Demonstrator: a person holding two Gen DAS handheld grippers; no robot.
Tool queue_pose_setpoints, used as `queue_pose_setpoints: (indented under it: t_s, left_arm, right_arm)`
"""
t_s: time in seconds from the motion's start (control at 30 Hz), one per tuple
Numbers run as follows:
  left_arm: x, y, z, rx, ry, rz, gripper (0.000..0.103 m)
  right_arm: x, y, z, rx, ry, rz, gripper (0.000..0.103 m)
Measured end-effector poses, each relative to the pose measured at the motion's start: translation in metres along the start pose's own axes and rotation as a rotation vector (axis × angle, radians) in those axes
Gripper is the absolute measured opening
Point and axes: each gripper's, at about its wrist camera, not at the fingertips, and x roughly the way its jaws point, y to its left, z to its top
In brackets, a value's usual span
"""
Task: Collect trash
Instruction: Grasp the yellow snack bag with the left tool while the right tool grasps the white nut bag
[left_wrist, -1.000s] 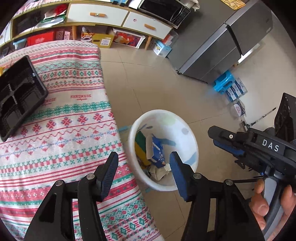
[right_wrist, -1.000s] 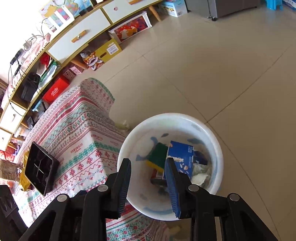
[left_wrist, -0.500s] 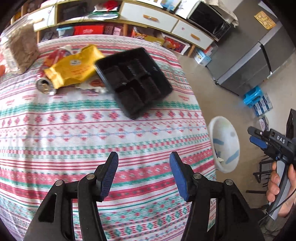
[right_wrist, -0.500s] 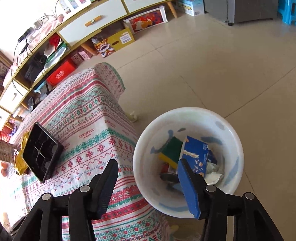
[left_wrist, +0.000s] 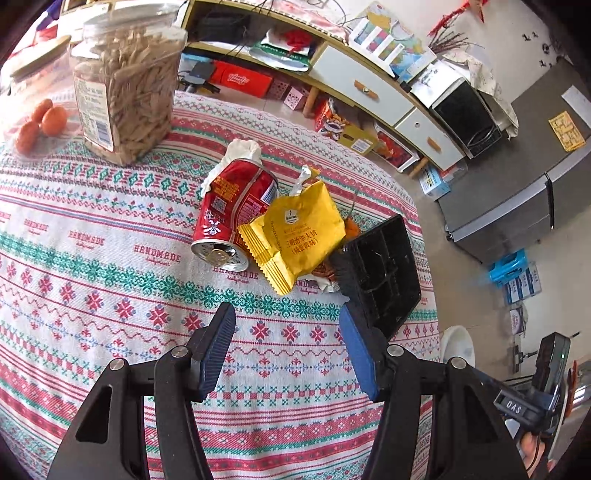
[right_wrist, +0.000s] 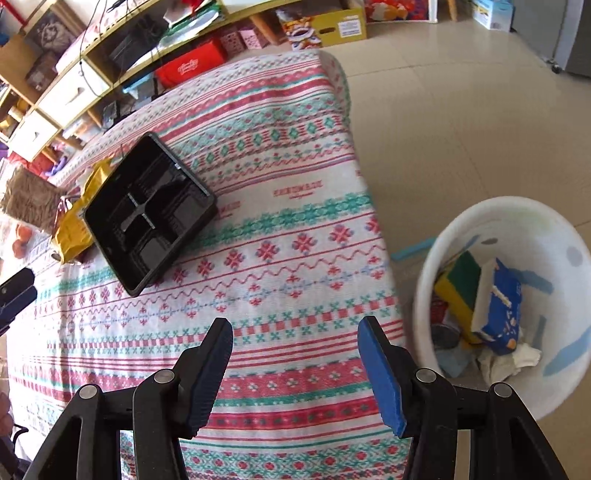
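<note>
My left gripper (left_wrist: 287, 350) hangs over the patterned tablecloth (left_wrist: 110, 280), jaws apart, nothing btwn them. Right gripper (right_wrist: 295, 363) also over the cloth near the table's edge; its jaws are opening, nothing btwn them, only cloth below.

Trash left on the table, seen from left wrist cam: red drink can (left_wrist: 232, 216) lying on its side, top end facing me. A crumpled white tissue (left_wrist: 240, 151) is tucked behind/under its far end. Yellow snack wrapper (left_wrist: 295, 236) rests against the can's right side, overlapping it. Black compartment tray (left_wrist: 384, 273) just right of the wrapper, tilted, its near corner close to my left gripper's right finger (left_wrist: 356, 354); can't tell if they touch. Some orange-brown scraps btwn wrapper and tray, too small to name.

Right wrist cam: same tray (right_wrist: 147, 210) sits well ahead-left of my right gripper, the wrapper (right_wrist: 77, 221) peeking out behind it. White trash bin (right_wrist: 535, 221) stands on the tile floor, just beside the table edge, to the right of my right gripper. Inside it: blue carton (right_wrist: 498, 306), green-yellow sponge (right_wrist: 461, 280), white crumpled paper (right_wrist: 509, 360), other bits unclear.

Non-trash at the far left of the table: clear jar (left_wrist: 122, 85) full of pale seeds or similar, upright, and small orange fruits (left_wrist: 40, 122) beside it.
</note>
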Motion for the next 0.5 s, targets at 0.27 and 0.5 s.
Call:
queue_pose_setpoints:
  t_s: [0.27,0.5]
  left_arm:
    - [0.026,0.009,0.019,-0.110,-0.025,-0.072,0.059]
    - [0.049,0.019,0.025,-0.139,0.017,-0.071,0.017]
  right_arm:
    - [0.027,0.045,0.000,-0.090,0.012,0.007,0.061]
    - [0.060,0.092,-0.004,-0.125,0.062,0.193,0.061]
